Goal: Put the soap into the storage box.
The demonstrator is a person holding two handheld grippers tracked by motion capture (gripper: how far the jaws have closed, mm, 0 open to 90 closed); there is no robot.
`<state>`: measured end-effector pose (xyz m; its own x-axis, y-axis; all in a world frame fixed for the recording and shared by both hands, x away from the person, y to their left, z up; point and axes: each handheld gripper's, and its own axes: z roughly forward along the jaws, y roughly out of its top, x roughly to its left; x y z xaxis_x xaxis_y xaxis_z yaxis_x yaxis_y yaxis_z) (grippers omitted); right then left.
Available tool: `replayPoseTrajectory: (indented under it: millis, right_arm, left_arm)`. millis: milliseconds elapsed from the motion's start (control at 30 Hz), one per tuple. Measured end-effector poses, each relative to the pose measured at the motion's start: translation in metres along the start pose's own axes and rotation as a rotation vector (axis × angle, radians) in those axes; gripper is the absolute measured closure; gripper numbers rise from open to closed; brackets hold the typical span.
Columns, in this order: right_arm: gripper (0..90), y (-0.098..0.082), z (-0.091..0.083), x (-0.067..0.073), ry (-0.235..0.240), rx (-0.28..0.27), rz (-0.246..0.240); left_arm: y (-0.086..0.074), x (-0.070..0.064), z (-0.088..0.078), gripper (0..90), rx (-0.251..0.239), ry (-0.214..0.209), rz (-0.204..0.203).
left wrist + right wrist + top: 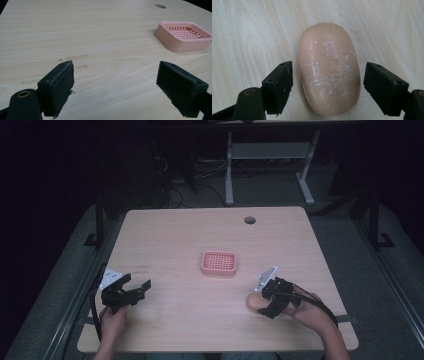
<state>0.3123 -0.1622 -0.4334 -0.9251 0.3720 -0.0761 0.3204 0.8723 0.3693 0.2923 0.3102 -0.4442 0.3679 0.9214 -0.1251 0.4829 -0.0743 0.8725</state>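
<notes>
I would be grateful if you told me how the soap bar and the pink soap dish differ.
The soap bar is a solid, rounded, beige oval; the soap dish is pink, squarish and hollow with a slotted grid. The bar lies between the open right hand-held gripper jaws; the dish sits unattended mid-table. Both rest on the table.

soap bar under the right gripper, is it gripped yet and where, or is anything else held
Nothing is held. The right gripper is open, its jaws either side of the soap bar with gaps showing. The left gripper is open over bare table.
</notes>
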Motion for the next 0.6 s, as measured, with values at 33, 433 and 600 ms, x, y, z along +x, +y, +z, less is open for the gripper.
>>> replayPoseTrajectory:
  millis: [33,433,600]
  right_arm:
    - [23.0,0.001,0.001,0.0,0.004,0.004,0.001]
    - [23.9,0.008,0.012,-0.005,0.023,0.062,-0.017]
    - [27.7,0.01,0.014,-0.004,0.029,0.072,-0.042]
  left_arm:
    - [0.0,0.0,-0.001,14.2,0.002,0.0,-0.001]
    - [0.0,0.0,-0.001,14.2,-0.001,-0.003,-0.01]
    - [0.0,0.001,0.0,14.2,-0.006,-0.003,-0.017]
